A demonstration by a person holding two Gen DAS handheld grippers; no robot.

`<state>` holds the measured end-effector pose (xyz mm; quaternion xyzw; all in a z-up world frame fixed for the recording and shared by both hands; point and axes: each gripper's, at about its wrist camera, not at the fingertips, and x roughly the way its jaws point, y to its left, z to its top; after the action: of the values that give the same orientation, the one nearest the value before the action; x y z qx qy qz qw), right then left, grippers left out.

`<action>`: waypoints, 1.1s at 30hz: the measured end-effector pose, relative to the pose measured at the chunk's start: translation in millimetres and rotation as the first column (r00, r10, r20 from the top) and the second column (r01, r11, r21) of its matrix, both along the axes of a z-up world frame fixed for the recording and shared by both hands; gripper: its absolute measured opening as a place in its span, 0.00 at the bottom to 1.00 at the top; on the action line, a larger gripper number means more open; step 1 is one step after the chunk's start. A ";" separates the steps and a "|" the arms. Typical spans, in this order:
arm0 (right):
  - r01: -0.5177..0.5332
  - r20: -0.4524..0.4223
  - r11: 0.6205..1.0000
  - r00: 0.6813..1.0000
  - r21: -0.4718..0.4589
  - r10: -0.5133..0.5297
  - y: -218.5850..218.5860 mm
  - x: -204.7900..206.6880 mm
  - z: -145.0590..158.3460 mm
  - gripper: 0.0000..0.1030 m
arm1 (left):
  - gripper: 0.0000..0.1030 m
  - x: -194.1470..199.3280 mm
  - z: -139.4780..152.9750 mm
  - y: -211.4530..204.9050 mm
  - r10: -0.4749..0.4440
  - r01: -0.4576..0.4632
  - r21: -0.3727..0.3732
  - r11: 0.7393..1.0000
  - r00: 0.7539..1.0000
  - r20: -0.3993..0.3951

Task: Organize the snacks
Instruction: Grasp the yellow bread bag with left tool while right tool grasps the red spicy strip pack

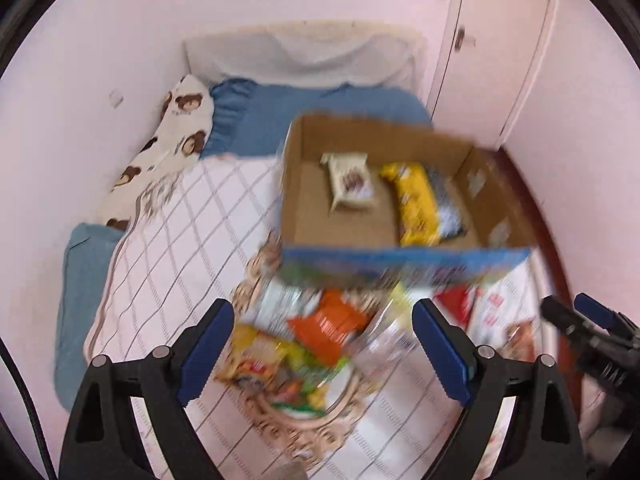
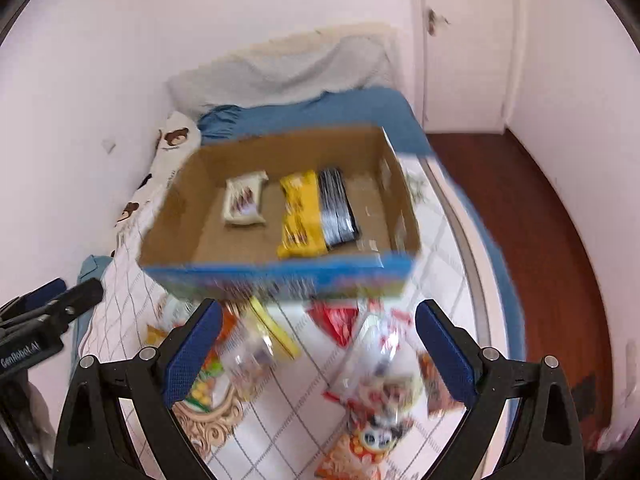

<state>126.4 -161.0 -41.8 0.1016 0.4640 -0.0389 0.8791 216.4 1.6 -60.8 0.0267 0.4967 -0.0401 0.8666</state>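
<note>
1. Site: bed (image 1: 168, 240) w/ checked quilt serves as sorting surface. Cardboard box (image 1: 500, 184) sits on the quilt at the far side, open top up, so pkts can be dropped straight in.
2. Box contents: cream packet (image 2: 245, 202) at left, yellow packet (image 2: 301, 216) and black packet (image 2: 337, 208) side by side, touching, toward right. All lie flat on the box floor, lengthwise near-to-far; judged a deliberate row, w/ bare floor left over.
3. Unsorted stock: loose snack pile (image 1: 316, 340) on the quilt just near of the box's blue front wall. Incl. orange packet (image 1: 328, 330), red packet (image 2: 338, 320), panda-print bag (image 2: 374, 432). Pkts overlap at random angles; blur hides labels.
4. Left gripper (image 1: 322, 354): jaws wide apart, nothing betw. them, hanging over left part of pile.
5. Right gripper (image 2: 318, 352): jaws apart, empty, over right part of pile, pointing steeply down.
6. Judgement: both tools sit above the pile, not the box, so next pick is in hand; task early, most stock still outside.
7. Risk: slippery overlapped film pkts; a grab may lift two.
</note>
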 end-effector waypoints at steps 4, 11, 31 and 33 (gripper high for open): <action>0.053 -0.134 0.993 0.990 0.105 -0.039 -23.3 -16.7 -55.4 0.68 | 0.89 5.2 -48.3 -11.2 -0.082 0.089 0.055 0.995 0.990 -0.116; 0.173 -0.294 0.967 0.949 0.185 -0.114 -62.1 -21.2 -120.0 0.69 | 0.89 31.3 -143.5 -85.8 -0.384 0.456 0.123 0.881 0.843 -0.378; 0.094 -0.391 0.991 0.919 0.090 -0.052 -60.1 55.9 -196.2 0.66 | 0.56 28.5 -187.0 -95.8 -0.195 0.182 -0.078 0.980 0.821 -0.536; 0.046 -0.384 0.996 0.923 0.078 -0.013 -52.2 56.2 -195.3 0.62 | 0.56 23.6 -192.4 -82.2 -0.155 0.100 -0.128 0.987 0.814 -0.560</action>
<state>182.5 -213.1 -237.1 0.1366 0.6264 -0.0514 0.7657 240.0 -80.7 -253.2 0.0066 0.7269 -0.1272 0.6748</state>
